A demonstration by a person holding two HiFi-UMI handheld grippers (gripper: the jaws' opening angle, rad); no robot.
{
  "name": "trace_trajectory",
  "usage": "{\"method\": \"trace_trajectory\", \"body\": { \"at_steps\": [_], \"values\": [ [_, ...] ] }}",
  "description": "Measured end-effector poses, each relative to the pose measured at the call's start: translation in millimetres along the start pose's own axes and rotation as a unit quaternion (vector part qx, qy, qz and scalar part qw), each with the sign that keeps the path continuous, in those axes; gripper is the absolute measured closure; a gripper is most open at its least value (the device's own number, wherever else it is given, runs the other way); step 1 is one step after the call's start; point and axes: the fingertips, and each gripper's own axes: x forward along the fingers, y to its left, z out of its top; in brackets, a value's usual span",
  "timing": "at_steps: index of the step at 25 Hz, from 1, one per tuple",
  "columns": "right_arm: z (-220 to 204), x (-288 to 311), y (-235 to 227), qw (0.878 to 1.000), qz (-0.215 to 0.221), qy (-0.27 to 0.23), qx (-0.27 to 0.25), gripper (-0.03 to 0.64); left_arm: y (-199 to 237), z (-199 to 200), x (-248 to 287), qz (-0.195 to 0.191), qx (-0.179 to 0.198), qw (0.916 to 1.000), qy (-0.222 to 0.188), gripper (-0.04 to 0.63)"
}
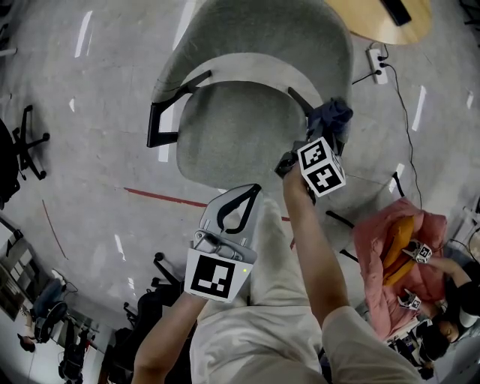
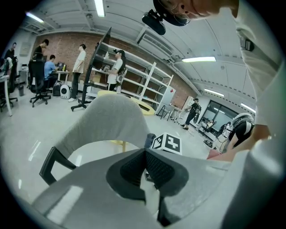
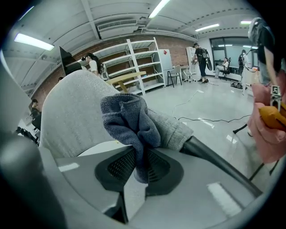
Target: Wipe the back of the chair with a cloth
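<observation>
A grey upholstered chair (image 1: 262,45) with black arm struts stands in front of me, its backrest farthest away. My right gripper (image 1: 324,131) is shut on a blue-grey cloth (image 1: 334,116) at the chair's right side, where the arm meets the backrest. In the right gripper view the cloth (image 3: 129,120) bunches up out of the gripper (image 3: 140,161), close to the backrest (image 3: 73,112) and above the black arm strut (image 3: 223,165). My left gripper (image 1: 244,202) hangs back near my body, shut and empty. Its own view (image 2: 145,154) faces the backrest (image 2: 107,120).
A round wooden table (image 1: 382,19) and a power strip (image 1: 375,56) with a cable lie beyond the chair. A person in a pink jacket (image 1: 394,255) crouches at the right. Office chairs (image 1: 22,142) stand at the left. A red line (image 1: 165,197) crosses the floor.
</observation>
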Motion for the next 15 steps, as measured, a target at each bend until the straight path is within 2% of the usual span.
{"method": "trace_trajectory", "body": {
  "at_steps": [9,15],
  "values": [
    [16.9,20.5,20.9,1.000,0.013,-0.002,-0.020,0.540,19.6,9.8,9.7,0.006,-0.018,0.9998,-0.004,0.595],
    [19.2,30.3,37.3,0.998,0.032,-0.001,-0.055,0.540,28.6,13.4,11.3,0.010,-0.020,0.9997,-0.009,0.595]
  ]
}}
